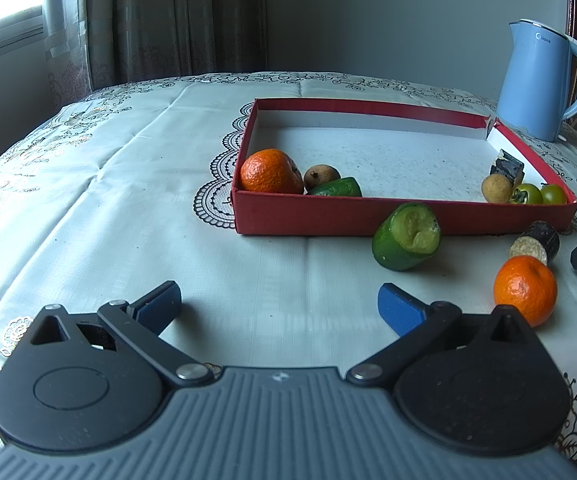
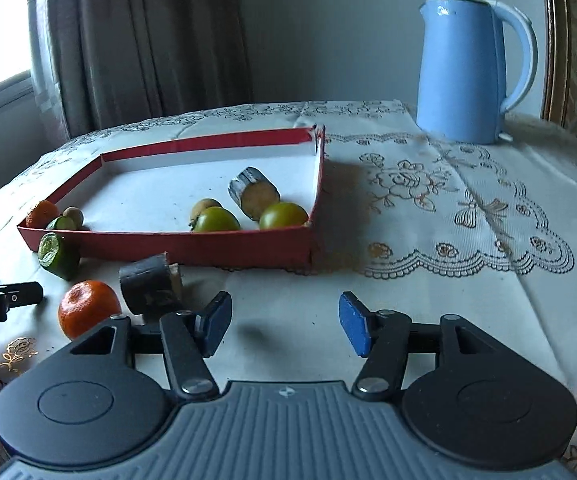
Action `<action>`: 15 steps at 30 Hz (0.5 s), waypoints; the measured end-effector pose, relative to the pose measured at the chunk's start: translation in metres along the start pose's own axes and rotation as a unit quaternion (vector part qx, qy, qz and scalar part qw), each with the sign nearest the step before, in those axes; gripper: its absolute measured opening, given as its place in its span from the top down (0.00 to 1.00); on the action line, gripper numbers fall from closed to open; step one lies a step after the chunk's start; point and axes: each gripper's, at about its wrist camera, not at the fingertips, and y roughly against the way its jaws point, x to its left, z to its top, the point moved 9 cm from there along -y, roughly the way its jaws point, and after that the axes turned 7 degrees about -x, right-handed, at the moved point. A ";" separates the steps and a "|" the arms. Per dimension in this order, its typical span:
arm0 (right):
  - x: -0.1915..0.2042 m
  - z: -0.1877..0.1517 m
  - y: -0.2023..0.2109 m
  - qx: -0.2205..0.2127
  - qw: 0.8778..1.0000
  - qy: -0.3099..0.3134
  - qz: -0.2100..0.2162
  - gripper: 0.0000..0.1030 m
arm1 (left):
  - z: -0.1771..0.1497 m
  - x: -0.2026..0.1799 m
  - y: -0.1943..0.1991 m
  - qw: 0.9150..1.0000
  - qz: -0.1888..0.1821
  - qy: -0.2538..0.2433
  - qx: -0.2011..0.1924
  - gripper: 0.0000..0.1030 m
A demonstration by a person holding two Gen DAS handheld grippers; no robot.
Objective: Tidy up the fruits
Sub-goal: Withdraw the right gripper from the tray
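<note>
Your table (image 1: pixel 88 184) under its lace cloth carries everything, with the blue kettle (image 2: pixel 460 68) standing at two o'clock in the right wrist view, well clear of the work. The red tray (image 1: pixel 308 214) is next in size and sits at twelve o'clock from your left gripper (image 1: pixel 279 304), whose jaws are spread wide with nothing between them.

Inside the tray, at its nine o'clock corner, lie an orange (image 1: pixel 270 171), a small brown fruit (image 1: pixel 320 176) and a green piece (image 1: pixel 338 188). At its three o'clock corner sit two green tomatoes (image 2: pixel 214 219), another brown fruit (image 1: pixel 497 188) and a dark-skinned cut chunk (image 2: pixel 254 192), possibly sugarcane, though the view is too soft to be sure.

Three pieces are left on the cloth: the hollowed green fruit (image 1: pixel 406 236) just in front of the tray wall, a second dark chunk (image 2: pixel 148 290) and a second orange (image 2: pixel 86 308) beside it. So you look roughly two-thirds done.

Your right gripper (image 2: pixel 284 322) has its jaws parted and empty, with that dark chunk at its ten o'clock.
</note>
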 end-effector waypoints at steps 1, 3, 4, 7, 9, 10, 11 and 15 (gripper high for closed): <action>-0.001 -0.001 -0.001 0.000 1.000 -0.001 -0.003 0.40 | 0.000 0.000 0.000 1.000 0.000 0.000 0.000 0.00; -0.003 -0.001 -0.002 -0.002 1.000 -0.001 -0.007 0.27 | 0.000 0.000 0.000 1.000 0.000 0.000 0.000 0.00; -0.004 -0.001 -0.002 -0.003 1.000 -0.002 -0.010 0.24 | 0.000 0.000 0.000 1.000 0.000 0.000 0.000 0.00; -0.005 -0.002 -0.004 -0.001 1.000 -0.005 -0.009 0.21 | 0.000 -0.001 0.001 1.000 0.006 -0.005 -0.003 0.00; -0.004 -0.002 -0.005 0.001 1.000 -0.003 -0.006 0.17 | 0.003 -0.002 0.006 1.000 0.009 -0.005 -0.010 0.00; -0.003 -0.003 -0.005 0.003 1.000 -0.001 -0.005 0.16 | 0.005 -0.003 0.010 1.000 0.006 0.001 -0.015 0.00; -0.002 -0.003 -0.005 0.004 1.000 0.002 -0.006 0.16 | 0.008 -0.004 0.013 1.000 -0.001 0.010 -0.020 0.00; 0.000 -0.004 -0.007 0.007 1.000 0.011 -0.009 0.14 | 0.019 -0.011 0.022 0.999 -0.023 0.039 -0.026 0.00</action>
